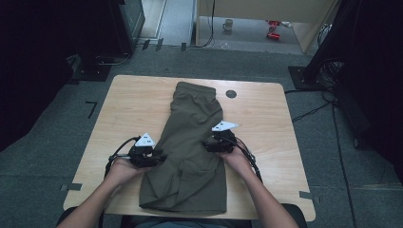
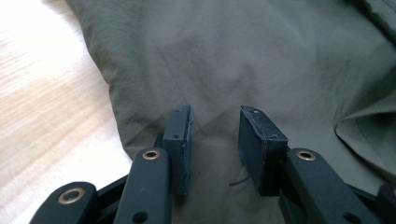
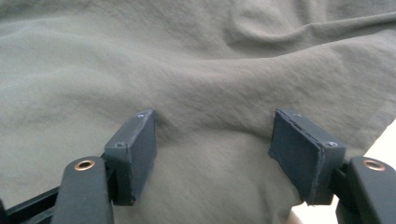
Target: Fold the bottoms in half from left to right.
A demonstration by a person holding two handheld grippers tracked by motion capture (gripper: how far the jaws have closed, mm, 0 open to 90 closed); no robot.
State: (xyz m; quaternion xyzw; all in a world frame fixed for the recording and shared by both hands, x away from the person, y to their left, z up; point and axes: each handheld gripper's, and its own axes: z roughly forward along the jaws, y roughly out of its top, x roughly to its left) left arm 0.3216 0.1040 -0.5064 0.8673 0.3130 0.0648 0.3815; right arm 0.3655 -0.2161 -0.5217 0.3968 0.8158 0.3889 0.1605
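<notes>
Forearms angled inward, both claws [image 1: 159, 157] [image 1: 209, 145] open on olive shorts [image 1: 190, 152]

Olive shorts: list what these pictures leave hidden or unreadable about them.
- High view: the olive shorts hide their own underside and the table beneath.
- High view: the left claw and right claw tips are too small to judge contact.
- Left gripper view: the picture's edges cut off the fabric.
- Right gripper view: the hems lie outside the picture.
</notes>
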